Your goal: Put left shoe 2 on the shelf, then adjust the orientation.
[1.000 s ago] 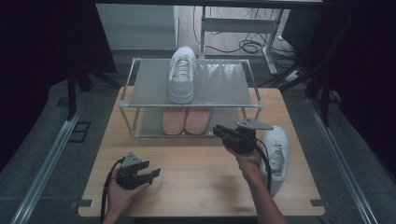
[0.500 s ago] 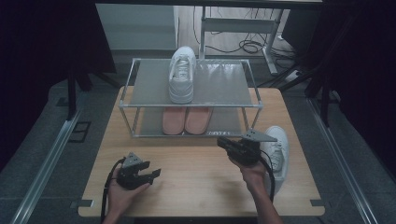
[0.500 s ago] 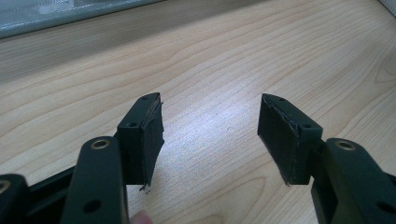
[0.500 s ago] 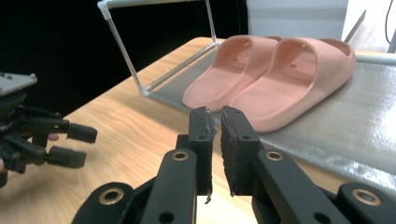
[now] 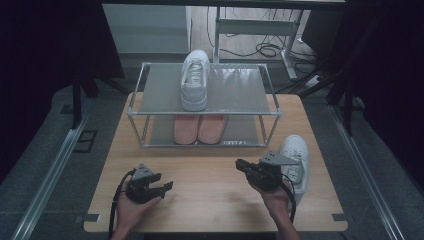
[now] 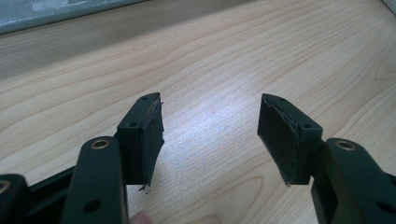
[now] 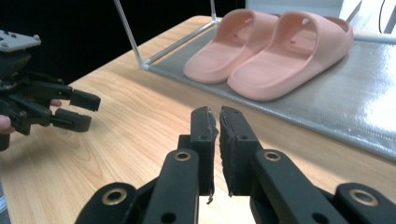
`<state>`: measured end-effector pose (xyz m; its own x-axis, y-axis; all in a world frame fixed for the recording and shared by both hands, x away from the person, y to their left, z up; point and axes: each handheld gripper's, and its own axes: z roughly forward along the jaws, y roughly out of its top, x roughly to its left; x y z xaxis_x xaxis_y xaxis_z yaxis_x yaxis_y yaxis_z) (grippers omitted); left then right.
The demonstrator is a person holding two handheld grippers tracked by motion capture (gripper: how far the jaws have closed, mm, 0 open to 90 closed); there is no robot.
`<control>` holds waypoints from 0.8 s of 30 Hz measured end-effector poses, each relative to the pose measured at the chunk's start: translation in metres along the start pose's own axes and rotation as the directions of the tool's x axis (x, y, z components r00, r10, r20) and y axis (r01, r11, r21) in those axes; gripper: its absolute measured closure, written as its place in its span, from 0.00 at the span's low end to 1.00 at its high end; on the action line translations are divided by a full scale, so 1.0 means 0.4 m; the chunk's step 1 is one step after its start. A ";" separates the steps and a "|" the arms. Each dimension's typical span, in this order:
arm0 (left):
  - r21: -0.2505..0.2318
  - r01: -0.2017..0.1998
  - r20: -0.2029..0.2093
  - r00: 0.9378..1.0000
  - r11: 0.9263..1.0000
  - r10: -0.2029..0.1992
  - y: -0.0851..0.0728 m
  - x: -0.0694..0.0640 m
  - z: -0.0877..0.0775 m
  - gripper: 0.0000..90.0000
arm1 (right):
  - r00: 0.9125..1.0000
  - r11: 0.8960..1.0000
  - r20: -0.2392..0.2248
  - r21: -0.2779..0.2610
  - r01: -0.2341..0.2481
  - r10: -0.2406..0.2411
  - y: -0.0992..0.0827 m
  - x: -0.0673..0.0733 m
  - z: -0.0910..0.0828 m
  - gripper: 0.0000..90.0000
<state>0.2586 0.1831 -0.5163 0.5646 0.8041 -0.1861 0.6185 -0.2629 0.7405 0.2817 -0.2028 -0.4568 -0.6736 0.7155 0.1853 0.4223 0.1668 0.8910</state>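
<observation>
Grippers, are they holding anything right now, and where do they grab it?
Nothing is held. The left gripper is open over bare table; the right gripper has been closing and is almost shut, with nothing between its pads.

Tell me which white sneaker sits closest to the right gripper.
The white sneaker on the table, just right of the right gripper. The other white sneaker stands on the top shelf of the rack, far behind.

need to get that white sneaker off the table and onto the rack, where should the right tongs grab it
Grip the white sneaker on the table at its collar, one jaw inside the opening and one outside, coming from above. It lies flat on its sole at the table's right edge, toe pointing away, so the opening faces up. The right tongs, nearly shut and holding nothing, sit just left of it and would need opening first.
</observation>
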 end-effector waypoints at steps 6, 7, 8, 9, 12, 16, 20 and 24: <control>0.000 0.001 -0.002 1.000 1.000 -0.001 0.000 0.001 0.000 0.45 | 1.000 1.000 0.007 0.011 -0.006 0.006 -0.015 -0.001 -0.014 0.94; 0.001 0.001 0.000 1.000 1.000 -0.001 -0.001 0.001 0.000 0.45 | 1.000 1.000 0.008 0.014 -0.007 0.007 -0.017 0.000 -0.015 0.94; 0.000 0.001 0.000 1.000 1.000 -0.001 -0.001 0.000 0.001 0.45 | 1.000 1.000 0.008 0.017 -0.007 0.006 -0.020 0.000 -0.016 0.94; 0.000 0.001 0.000 1.000 1.000 -0.001 -0.001 0.000 0.001 0.45 | 1.000 1.000 0.008 0.017 -0.007 0.006 -0.020 0.000 -0.016 0.94; 0.000 0.002 -0.002 1.000 1.000 -0.002 -0.001 0.000 0.000 0.45 | 1.000 1.000 0.014 0.029 0.000 0.000 -0.027 0.002 -0.019 0.94; 0.000 0.003 -0.002 1.000 1.000 -0.003 -0.002 0.001 -0.001 0.45 | 1.000 0.999 0.018 0.037 -0.001 0.000 -0.035 0.003 -0.021 0.95; 0.001 -0.002 0.000 1.000 1.000 0.002 -0.002 0.001 -0.001 0.45 | 1.000 0.999 0.021 0.042 0.003 -0.004 -0.040 0.005 -0.027 0.96; 0.001 0.001 0.000 1.000 1.000 -0.001 -0.002 0.001 -0.001 0.45 | 1.000 0.999 0.029 0.039 0.006 -0.007 -0.041 0.009 -0.037 0.96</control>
<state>0.2580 0.1839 -0.5169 0.5641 0.8044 -0.1864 0.6196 -0.2631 0.7395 0.2634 -0.2131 -0.4646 -0.6589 0.7335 0.1669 0.4416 0.1975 0.8752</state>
